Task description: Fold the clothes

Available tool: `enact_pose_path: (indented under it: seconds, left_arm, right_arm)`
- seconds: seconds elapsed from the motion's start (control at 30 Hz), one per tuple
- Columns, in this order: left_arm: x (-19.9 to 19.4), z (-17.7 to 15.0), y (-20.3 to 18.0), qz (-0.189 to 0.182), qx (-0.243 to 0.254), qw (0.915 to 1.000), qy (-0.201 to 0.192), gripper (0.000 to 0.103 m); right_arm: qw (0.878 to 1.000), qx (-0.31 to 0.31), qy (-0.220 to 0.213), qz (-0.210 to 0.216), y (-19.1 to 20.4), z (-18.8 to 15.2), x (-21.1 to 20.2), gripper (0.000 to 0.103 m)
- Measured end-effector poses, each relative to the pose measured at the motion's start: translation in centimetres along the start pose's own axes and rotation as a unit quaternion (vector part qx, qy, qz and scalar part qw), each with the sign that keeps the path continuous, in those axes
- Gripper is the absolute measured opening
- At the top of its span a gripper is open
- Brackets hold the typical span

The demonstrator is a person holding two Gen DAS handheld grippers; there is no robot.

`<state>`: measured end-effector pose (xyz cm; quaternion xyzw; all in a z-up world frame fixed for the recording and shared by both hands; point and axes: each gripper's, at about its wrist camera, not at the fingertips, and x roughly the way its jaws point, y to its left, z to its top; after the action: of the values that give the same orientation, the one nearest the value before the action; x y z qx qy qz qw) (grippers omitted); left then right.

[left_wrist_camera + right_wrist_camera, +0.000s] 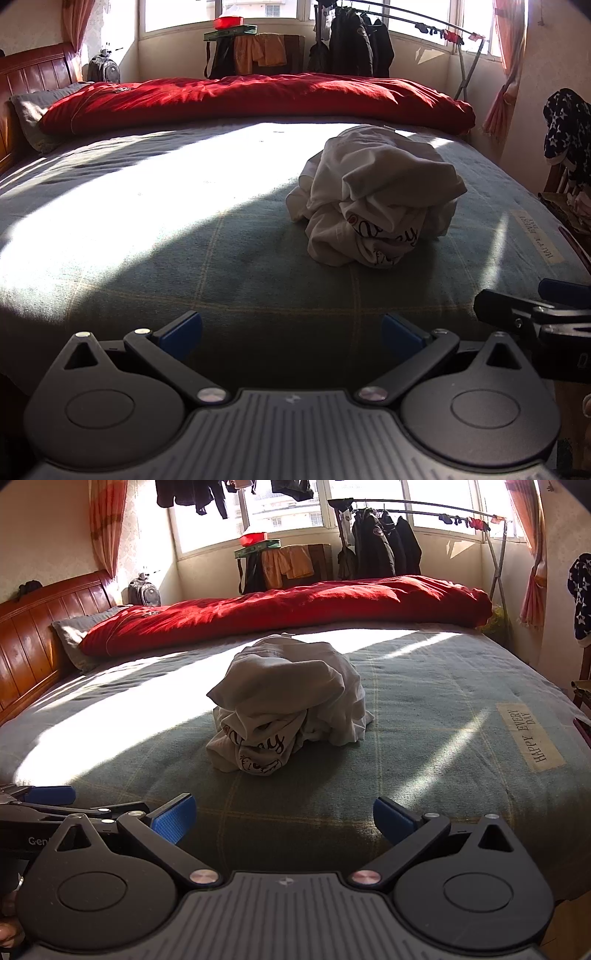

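Left gripper first: jaws spread wide, nothing between the blue pads, held low at the near edge of the bed, well short of the white T-shirt. Taking the shirt as our landmark, it sits crumpled in a ball around the middle of the blue-grey plaid bedcover, black printed lettering showing on its near lower folds; the sunlit patch lies to its left, the red duvet beyond it along the far side, and a "HAPPY EVERY DAY" label to its right. Right gripper is likewise spread and empty, level with the left one and just beside it, also near the bed edge on our side of the shirt. Both tools point forward at the bundle, roughly flat to the cover, neither touching cloth. We judge folding has not begun: the step in hand is the reach-in to open the ball. To do it well we'd pick an outer edge or hem on each side, not the middle lump, pinch one layer only, then lift and pull apart so the shirt spreads flat. No collar or sleeves can be told from here.
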<state>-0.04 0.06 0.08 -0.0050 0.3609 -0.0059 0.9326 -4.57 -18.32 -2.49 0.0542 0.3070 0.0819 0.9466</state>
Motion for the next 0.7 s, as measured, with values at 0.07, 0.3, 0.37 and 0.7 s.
enact_pose_path:
  seconds: [0.07, 0.3, 0.37, 0.7]
  left_arm:
    - [-0.12, 0.04, 0.08, -0.001, -0.001, 1.0000, 0.000, 0.103]
    - [-0.54, 0.19, 0.37, -0.005, -0.002, 1.0000, -0.001, 0.103]
    - [-0.51, 0.17, 0.32, -0.005, -0.003, 1.0000, -0.002, 0.103]
    - [-0.69, 0.20, 0.23, -0.006, -0.002, 1.0000, -0.006, 0.103]
  right_arm:
    - [1.000, -0.001, 0.001, 0.000, -0.01, -0.05, 0.02, 0.103]
    - [1.000, -0.003, 0.003, 0.000, -0.04, -0.22, 0.07, 0.103]
    - [1.000, -0.003, 0.003, 0.000, -0.05, -0.27, 0.09, 0.103]
    - [1.000, -0.009, 0.009, 0.000, 0.12, -0.15, 0.24, 0.103]
